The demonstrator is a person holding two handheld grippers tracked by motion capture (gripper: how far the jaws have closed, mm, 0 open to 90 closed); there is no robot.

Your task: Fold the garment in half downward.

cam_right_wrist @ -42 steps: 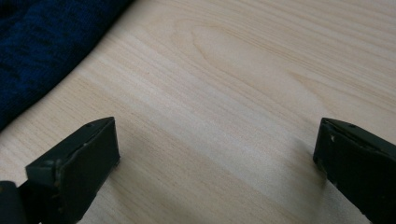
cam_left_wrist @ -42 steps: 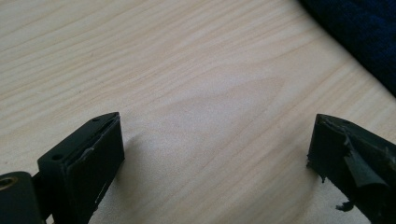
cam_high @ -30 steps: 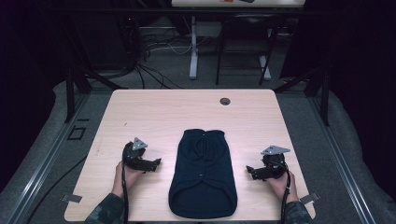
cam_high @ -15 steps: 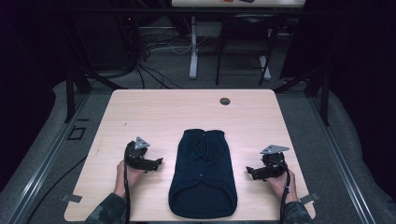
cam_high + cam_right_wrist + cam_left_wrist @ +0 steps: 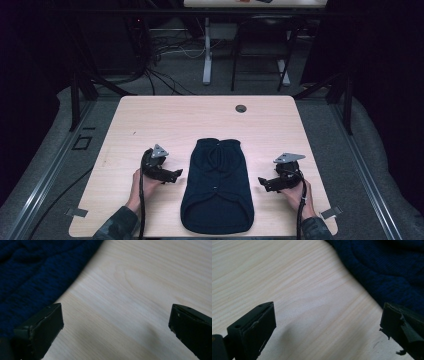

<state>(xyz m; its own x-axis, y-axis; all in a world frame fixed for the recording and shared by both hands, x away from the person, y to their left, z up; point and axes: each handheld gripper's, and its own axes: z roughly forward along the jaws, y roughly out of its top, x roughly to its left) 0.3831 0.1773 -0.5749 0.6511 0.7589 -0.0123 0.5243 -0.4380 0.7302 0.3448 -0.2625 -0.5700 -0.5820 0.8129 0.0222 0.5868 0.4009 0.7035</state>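
Worktop: pale wood-grain worktop, dark room behind.
Garment: dark navy knitted sweater, flat at worktop's near centre.
Left claw: released, edged closer to sweater.
Right claw: released, unmoved; grasp likely next.

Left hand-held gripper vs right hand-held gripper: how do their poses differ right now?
The left hand-held gripper sits at the left edge of the navy knit sweater, its jaws pointing right toward it; the right hand-held gripper sits at the sweater's right edge, pointing left. In the high view the left one sits slightly farther up the table than the right. Shared: both are open, hold nothing, and are close to the sweater's edge over bare wood.
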